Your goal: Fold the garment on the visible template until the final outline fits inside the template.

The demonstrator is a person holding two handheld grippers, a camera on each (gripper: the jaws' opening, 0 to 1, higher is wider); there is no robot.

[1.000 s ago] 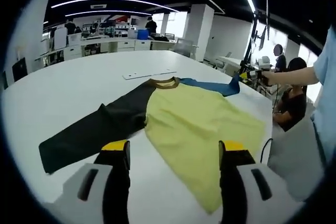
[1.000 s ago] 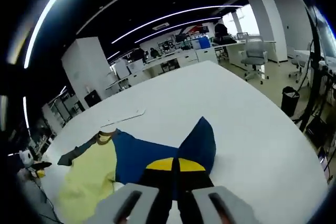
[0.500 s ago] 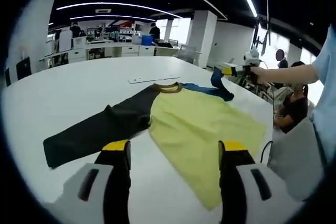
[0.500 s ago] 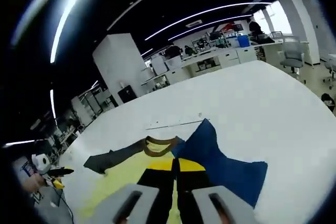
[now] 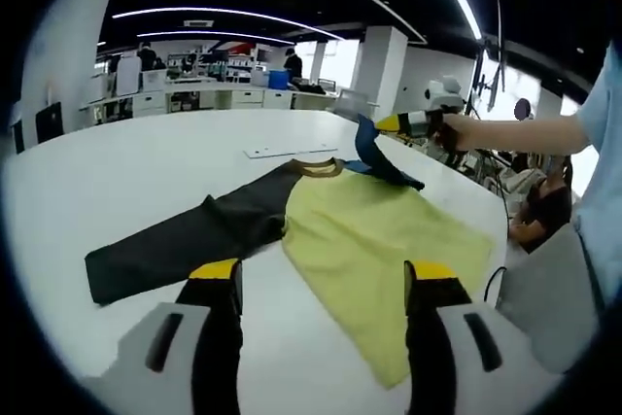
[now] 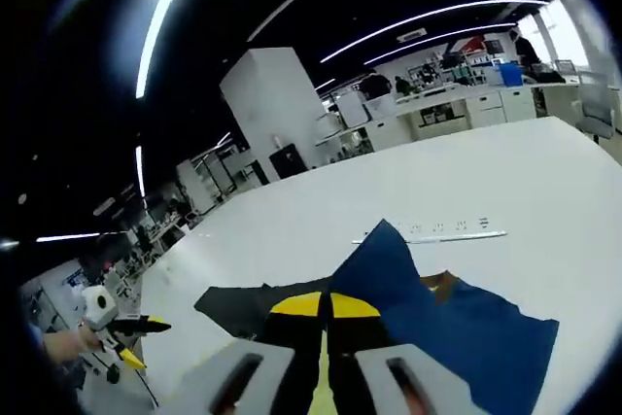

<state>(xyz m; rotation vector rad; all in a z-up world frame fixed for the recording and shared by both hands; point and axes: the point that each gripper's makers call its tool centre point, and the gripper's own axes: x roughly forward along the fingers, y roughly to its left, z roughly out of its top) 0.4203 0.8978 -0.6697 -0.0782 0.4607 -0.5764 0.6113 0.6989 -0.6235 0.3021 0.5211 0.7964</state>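
Observation:
A long-sleeved shirt lies flat on the white table (image 5: 126, 172). It has a yellow body (image 5: 379, 240), a brown collar (image 5: 316, 167) and a black sleeve (image 5: 185, 240) stretched to the left. Its blue sleeve (image 5: 374, 153) is lifted off the table, and my right gripper (image 5: 389, 125) is shut on its end above the shirt's shoulder. In the right gripper view the blue sleeve (image 6: 437, 308) hangs from my right gripper (image 6: 326, 306), beyond it the black sleeve (image 6: 243, 298). My left gripper (image 5: 321, 274) is open, hovering before the shirt's hem, and my left gripper (image 6: 146, 337) shows far left.
A thin white strip (image 5: 292, 151) lies on the table behind the collar, also seen as the strip (image 6: 437, 233). A person's arm (image 5: 505, 133) reaches in from the right. Desks, chairs and people stand far behind. The table's edge curves close on the right.
My right gripper has lifted the blue sleeve off the table and carried it inward over the shirt's shoulder. My left gripper stays open and has hardly moved.

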